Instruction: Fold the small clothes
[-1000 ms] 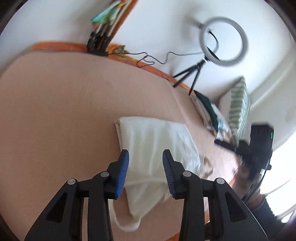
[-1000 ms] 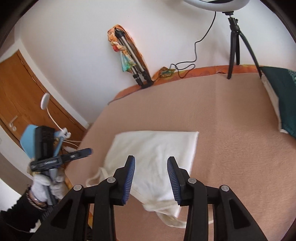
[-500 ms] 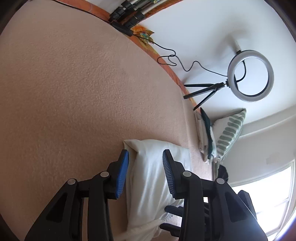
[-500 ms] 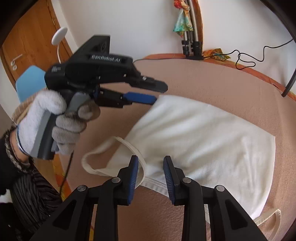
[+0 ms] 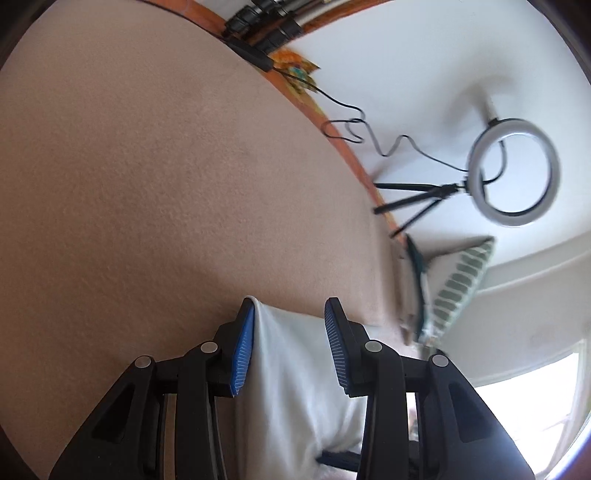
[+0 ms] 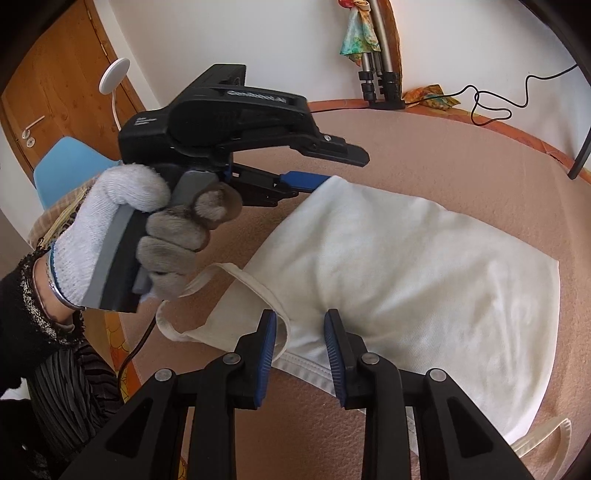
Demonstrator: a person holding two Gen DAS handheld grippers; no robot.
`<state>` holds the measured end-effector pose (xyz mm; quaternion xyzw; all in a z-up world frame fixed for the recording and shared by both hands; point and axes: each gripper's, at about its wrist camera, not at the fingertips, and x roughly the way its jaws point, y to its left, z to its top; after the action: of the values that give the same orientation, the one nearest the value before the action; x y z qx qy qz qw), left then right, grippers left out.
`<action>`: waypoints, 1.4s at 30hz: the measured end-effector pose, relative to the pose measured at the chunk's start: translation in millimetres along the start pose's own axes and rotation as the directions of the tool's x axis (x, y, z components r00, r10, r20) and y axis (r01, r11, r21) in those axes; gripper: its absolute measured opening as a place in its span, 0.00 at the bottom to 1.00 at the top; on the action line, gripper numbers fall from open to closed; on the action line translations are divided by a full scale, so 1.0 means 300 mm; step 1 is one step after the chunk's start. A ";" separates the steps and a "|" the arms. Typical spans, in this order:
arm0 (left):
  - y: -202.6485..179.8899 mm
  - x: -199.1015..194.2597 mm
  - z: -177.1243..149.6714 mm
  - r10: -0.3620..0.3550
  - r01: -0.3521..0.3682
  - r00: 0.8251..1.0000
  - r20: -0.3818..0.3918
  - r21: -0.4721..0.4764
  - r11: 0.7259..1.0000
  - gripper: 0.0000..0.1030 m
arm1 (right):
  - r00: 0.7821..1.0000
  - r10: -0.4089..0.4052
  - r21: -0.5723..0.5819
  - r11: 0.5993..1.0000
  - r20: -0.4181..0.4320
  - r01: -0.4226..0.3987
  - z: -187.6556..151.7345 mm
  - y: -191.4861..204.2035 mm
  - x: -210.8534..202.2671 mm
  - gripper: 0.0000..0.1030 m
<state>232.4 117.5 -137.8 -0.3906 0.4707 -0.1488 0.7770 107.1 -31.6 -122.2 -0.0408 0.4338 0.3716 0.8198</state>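
A pinkish-tan, short-pile surface [image 6: 424, 162] with an orange rim fills most of both views, set against a plain white wall [image 6: 258, 44]. In the upper left of the right wrist view stand a brown wooden door [image 6: 55, 85] and one light-blue plastic chair [image 6: 66, 166]; at the top centre a folded metal tripod [image 6: 376, 70] leans on the wall with a bright patterned scarf [image 6: 358, 33] tied to it. In the right half of the left wrist view there is one white ring light on a small black tripod [image 5: 513, 173], one black cable [image 5: 369, 129] snaking to it, and one green-striped cushion [image 5: 458, 288] below it.

One cream cotton garment with thin straps [image 6: 406, 266] lies flat at the centre of the right wrist view.

There are two black grippers with blue pads. The left gripper [image 6: 314, 173], held in a white-gloved hand [image 6: 122, 229], has its jaws released on either side of the garment's upper left corner. The right gripper [image 6: 299, 350] at the lower centre also has its jaws released, straddling the garment's near hem beside a strap.
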 end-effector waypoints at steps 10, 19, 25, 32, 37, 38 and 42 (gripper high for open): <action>-0.053 -0.160 -0.060 0.138 -0.157 0.983 0.119 0.169 0.973 0.35 | 0.997 0.016 0.076 0.997 0.072 -0.021 0.026 -0.089 -0.122 0.30; 0.021 -0.232 -0.228 0.126 -0.129 0.992 0.030 0.150 0.980 0.35 | 0.984 -0.044 0.284 0.959 0.170 -0.006 0.032 -0.355 -0.287 0.46; 0.058 -0.234 -0.318 0.093 -0.090 0.995 -0.026 0.097 0.991 0.35 | 0.982 -0.012 0.408 0.911 0.187 -0.067 0.011 -0.493 -0.310 0.56; 0.037 -0.225 -0.428 0.005 -0.001 0.998 -0.070 0.055 0.998 0.35 | 0.984 0.042 0.509 0.851 0.173 -0.126 -0.015 -0.599 -0.265 0.56; 0.020 -0.225 -0.456 -0.037 0.042 0.996 -0.082 0.056 0.998 0.35 | 0.985 0.084 0.563 0.812 0.149 -0.154 -0.028 -0.646 -0.204 0.55; 0.016 -0.225 -0.457 -0.042 0.047 0.996 -0.083 0.057 0.997 0.35 | 0.986 0.088 0.565 0.810 0.142 -0.154 -0.033 -0.651 -0.196 0.55; 0.018 -0.217 -0.453 -0.073 0.076 0.993 -0.091 0.032 0.997 0.35 | 0.980 0.121 0.557 0.809 0.156 -0.189 -0.033 -0.652 -0.192 0.54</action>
<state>83.0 96.7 -136.0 -0.3868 0.4875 -0.2036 0.7558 206.3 -209.4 -135.5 0.2623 0.4795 0.2926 0.7846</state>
